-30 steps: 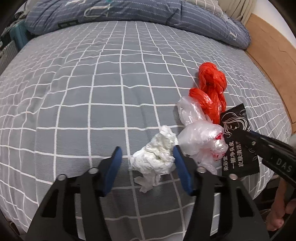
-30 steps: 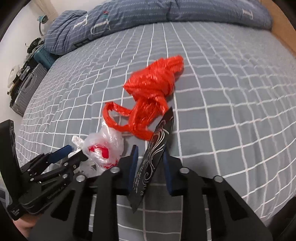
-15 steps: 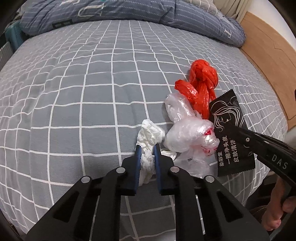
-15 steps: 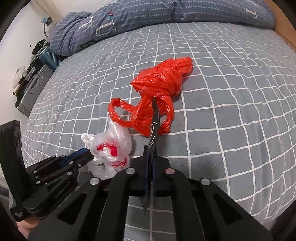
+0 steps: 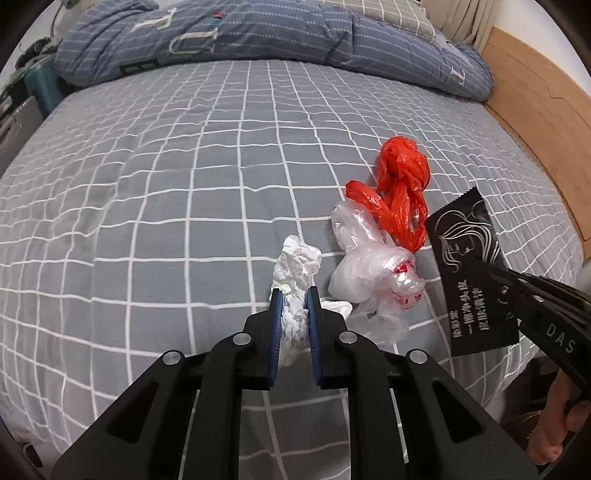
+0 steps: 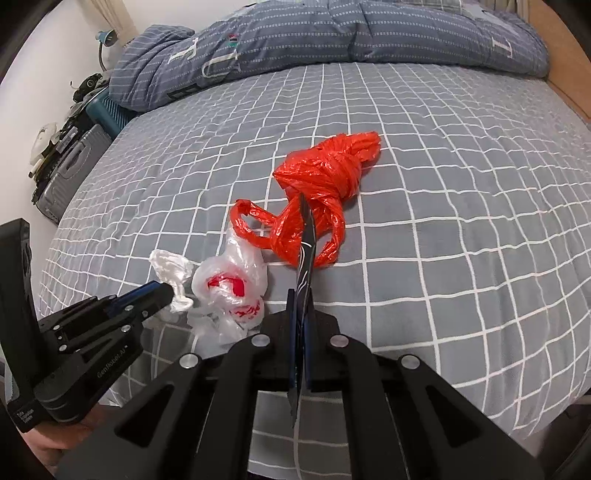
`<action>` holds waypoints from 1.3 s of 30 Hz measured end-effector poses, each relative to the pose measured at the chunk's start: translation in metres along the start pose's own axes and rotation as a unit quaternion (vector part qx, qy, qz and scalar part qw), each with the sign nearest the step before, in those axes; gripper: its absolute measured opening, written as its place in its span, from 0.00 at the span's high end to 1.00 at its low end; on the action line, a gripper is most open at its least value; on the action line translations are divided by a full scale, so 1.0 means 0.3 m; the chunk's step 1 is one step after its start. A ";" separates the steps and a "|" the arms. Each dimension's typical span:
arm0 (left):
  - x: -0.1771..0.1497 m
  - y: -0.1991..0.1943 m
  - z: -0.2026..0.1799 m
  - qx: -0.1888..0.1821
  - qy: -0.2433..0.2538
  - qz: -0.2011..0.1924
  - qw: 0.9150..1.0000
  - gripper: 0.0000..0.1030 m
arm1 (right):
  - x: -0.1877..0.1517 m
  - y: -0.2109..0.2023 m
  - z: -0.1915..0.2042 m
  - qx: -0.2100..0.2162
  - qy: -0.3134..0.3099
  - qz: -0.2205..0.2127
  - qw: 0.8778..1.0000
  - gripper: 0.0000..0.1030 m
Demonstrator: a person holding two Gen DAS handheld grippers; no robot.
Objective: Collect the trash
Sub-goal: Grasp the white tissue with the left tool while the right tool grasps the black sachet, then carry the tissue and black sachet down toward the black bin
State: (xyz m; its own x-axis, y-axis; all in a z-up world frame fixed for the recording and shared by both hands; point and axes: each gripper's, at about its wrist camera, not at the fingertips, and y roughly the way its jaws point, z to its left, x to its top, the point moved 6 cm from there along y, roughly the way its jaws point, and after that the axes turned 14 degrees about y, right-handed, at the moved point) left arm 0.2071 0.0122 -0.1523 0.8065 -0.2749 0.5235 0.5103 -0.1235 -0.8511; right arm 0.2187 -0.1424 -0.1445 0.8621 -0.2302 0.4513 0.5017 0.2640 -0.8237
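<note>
My left gripper (image 5: 294, 295) is shut on a crumpled white tissue (image 5: 295, 269), lifted a little off the grey checked bed (image 5: 166, 177). My right gripper (image 6: 301, 295) is shut on a flat black sachet (image 6: 306, 251) held edge-on; the left wrist view shows the sachet's (image 5: 469, 266) printed face at the right. A knotted red plastic bag (image 5: 400, 192) and a clear bag with red print (image 5: 373, 277) lie on the sheet between the two grippers. The same red bag (image 6: 321, 192) and clear bag (image 6: 229, 291) lie just ahead of the right gripper.
A blue striped duvet (image 5: 258, 33) is bunched along the head of the bed. A wooden bed frame (image 5: 546, 96) runs along the right side. Suitcases (image 6: 66, 173) and clutter stand on the floor at the left. A hand (image 5: 557, 432) holds the right gripper's handle.
Both grippers went from open around their items to shut on them, then rose slightly. The tissue and the sachet have lifted with them; the red and clear bags stayed on the bed.
</note>
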 end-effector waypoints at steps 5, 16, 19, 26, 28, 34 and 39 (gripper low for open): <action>-0.014 -0.042 -0.014 0.014 -0.003 -0.007 1.000 0.88 | -0.018 -0.033 -0.002 -0.014 -0.016 -0.019 1.000 0.97; -0.082 -0.107 -0.046 0.014 -0.020 -0.015 1.000 0.88 | -0.086 -0.108 0.004 -0.025 -0.032 -0.038 0.998 0.97; -0.103 -0.125 -0.058 0.009 -0.024 -0.017 1.000 0.88 | -0.112 -0.128 0.012 -0.024 -0.036 -0.039 0.998 0.97; -0.142 -0.170 -0.084 0.009 -0.029 -0.024 0.999 0.88 | -0.192 -0.171 0.004 -0.024 -0.044 -0.038 0.998 0.97; -0.150 -0.183 -0.096 0.011 -0.027 -0.025 0.999 0.88 | -0.211 -0.186 -0.002 -0.024 -0.044 -0.039 0.998 0.97; -0.196 -0.217 -0.131 0.006 -0.025 -0.027 0.999 0.87 | -0.249 -0.219 -0.012 -0.023 -0.046 -0.040 0.998 0.97; -0.243 -0.236 -0.161 0.003 -0.023 -0.024 0.999 0.87 | -0.292 -0.234 -0.020 -0.026 -0.048 -0.038 0.998 0.97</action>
State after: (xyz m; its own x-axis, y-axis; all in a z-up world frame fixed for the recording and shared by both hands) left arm 0.0978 -0.0051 -0.1322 0.7936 -0.2243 0.5655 0.5508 -0.1299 -0.8245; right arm 0.1075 -0.1465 -0.1281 0.8262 -0.1553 0.5416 0.5632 0.2006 -0.8016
